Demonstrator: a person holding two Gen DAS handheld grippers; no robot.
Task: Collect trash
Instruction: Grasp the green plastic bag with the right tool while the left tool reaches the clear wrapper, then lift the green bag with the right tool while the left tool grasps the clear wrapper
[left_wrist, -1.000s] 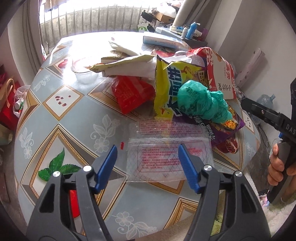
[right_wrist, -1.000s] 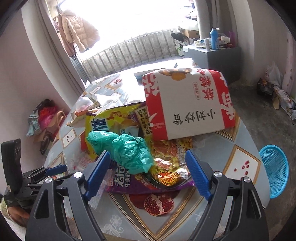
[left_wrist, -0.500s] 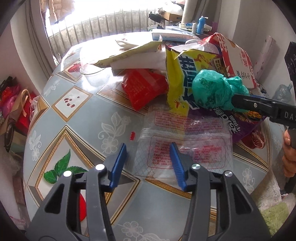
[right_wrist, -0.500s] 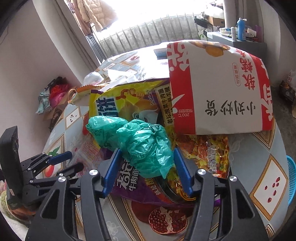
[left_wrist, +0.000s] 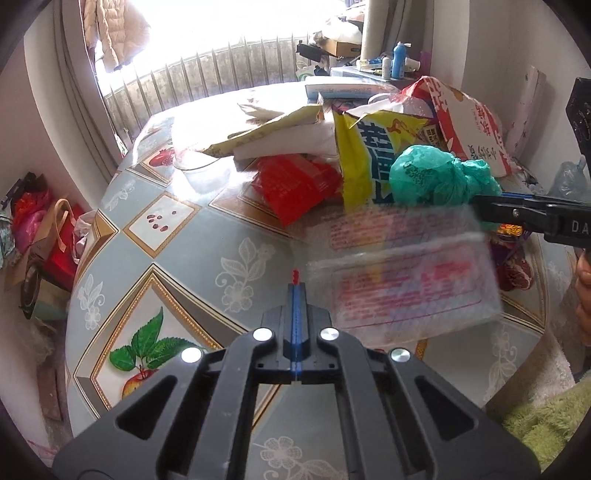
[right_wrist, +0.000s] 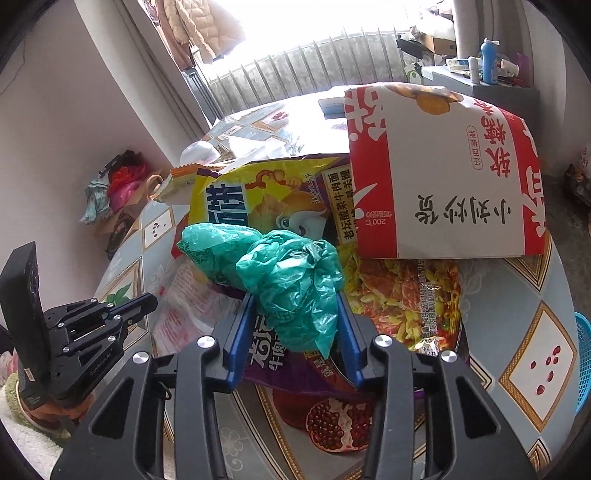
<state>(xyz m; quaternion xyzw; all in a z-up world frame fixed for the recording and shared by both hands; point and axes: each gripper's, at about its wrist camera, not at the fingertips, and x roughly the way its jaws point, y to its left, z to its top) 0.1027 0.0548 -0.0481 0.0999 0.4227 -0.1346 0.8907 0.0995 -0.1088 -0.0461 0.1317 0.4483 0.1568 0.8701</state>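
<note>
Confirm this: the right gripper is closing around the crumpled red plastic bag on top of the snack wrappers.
Not quite. The bag between the right gripper's closing jaws is green, not red, as the right wrist view shows. It does lie on top of the snack wrappers.

Crumpled teal plastic bag (right_wrist: 291, 280) atop the wrappers — clear printed wrapper (left_wrist: 402, 284), lifted and tilted, beside the yellow snack bag (left_wrist: 369, 158).

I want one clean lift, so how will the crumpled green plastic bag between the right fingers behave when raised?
The green plastic bag is thin, crinkled film, so probably very light and floppy. Its loose tail would likely dangle. Resting on glossy wrappers, it should lift free, though the film may slip.
</note>
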